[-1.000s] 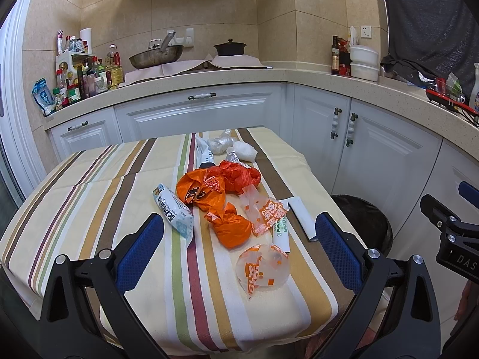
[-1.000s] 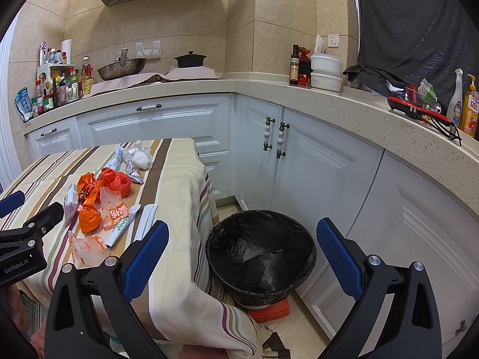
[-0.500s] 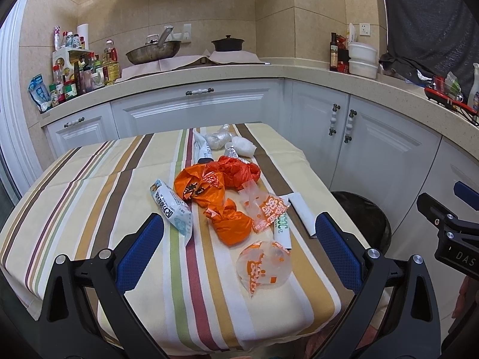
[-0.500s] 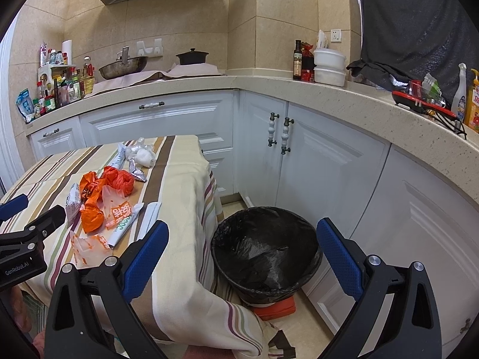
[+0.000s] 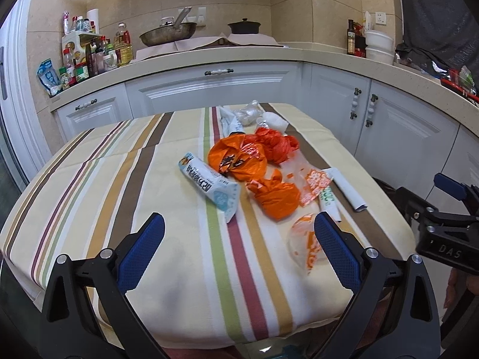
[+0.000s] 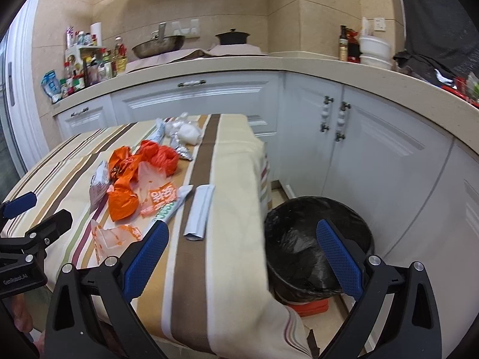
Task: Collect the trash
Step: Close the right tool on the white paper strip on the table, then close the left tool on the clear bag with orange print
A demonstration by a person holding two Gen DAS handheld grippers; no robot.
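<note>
The trash (image 5: 254, 173) all lies on the striped worktop (image 5: 119, 179), none of it lifted: two orange bags (image 5: 239, 158) and a red one (image 5: 275, 146) bunched in the middle, a pale blue wrapper (image 5: 209, 184) just left of them, clear printed bags (image 5: 308, 242) nearer the front edge, a tube (image 6: 173, 206) and a flat white sleeve (image 6: 200, 212) to the right, and foil and white wads (image 5: 254, 116) at the far end. The bin (image 6: 314, 233), lined in black, stands on the floor just beside the worktop's right edge, and as far as its dark inside shows (crumpled liner only) nothing has gone in. So the job looks to be at its start, with every piece left to carry across. The left claw (image 5: 236, 248) hangs wide and empty above the near edge, closest to the clear bag; the right claw (image 6: 242, 254) is likewise wide and empty, between the worktop corner and the bin.
</note>
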